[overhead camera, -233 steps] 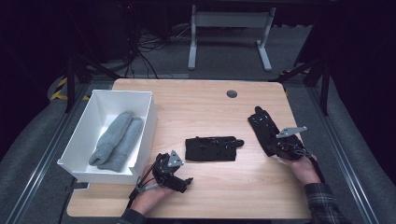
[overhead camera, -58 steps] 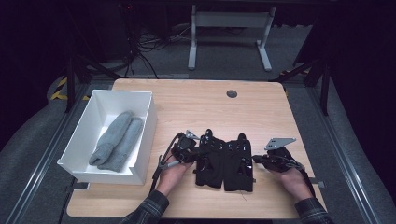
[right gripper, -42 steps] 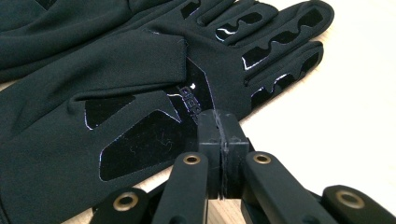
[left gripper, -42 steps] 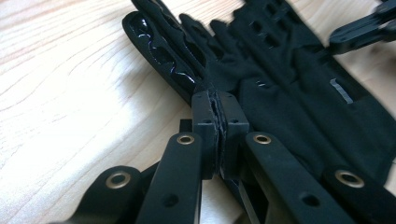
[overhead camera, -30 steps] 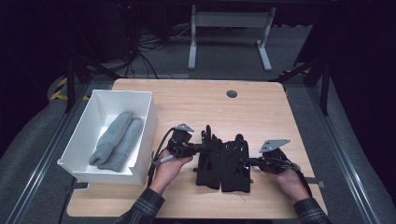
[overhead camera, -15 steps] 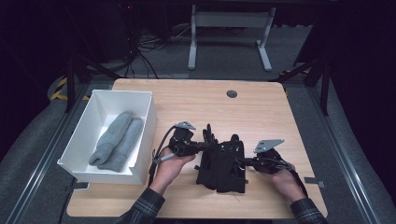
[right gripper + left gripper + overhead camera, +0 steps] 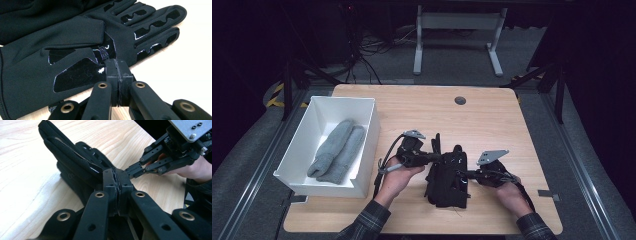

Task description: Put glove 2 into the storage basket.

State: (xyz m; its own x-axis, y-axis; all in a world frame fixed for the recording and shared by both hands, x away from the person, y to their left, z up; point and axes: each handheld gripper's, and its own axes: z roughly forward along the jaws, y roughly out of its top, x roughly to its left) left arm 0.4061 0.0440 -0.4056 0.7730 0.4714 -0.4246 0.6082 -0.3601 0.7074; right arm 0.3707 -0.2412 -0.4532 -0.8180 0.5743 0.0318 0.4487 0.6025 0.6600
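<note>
Two black gloves (image 7: pixel 446 181) lie stacked in the middle of the wooden table (image 7: pixel 492 125), fingers pointing away from me. My left gripper (image 7: pixel 434 158) reaches in from the left, jaws pressed together on the upper glove's edge near the fingers. My right gripper (image 7: pixel 466 174) comes in from the right and is shut on the glove's side. In the left gripper view the left gripper (image 7: pixel 117 186) pinches black glove (image 7: pixel 72 152) fabric, and the right gripper (image 7: pixel 128 171) meets it from the upper right. In the right gripper view the right gripper (image 7: pixel 118 72) grips the black glove (image 7: pixel 75 50) with glossy palm patches.
A white bin (image 7: pixel 368 142) stands at the table's left with a pair of grey gloves (image 7: pixel 337 150) inside. A dark round cable hole (image 7: pixel 460 100) sits near the far edge. Bare wood lies right of and beyond the gloves.
Over the last second my right gripper has moved left, bringing one black glove over the other, so the pile is narrower. Much earlier the two gloves lay apart.
</note>
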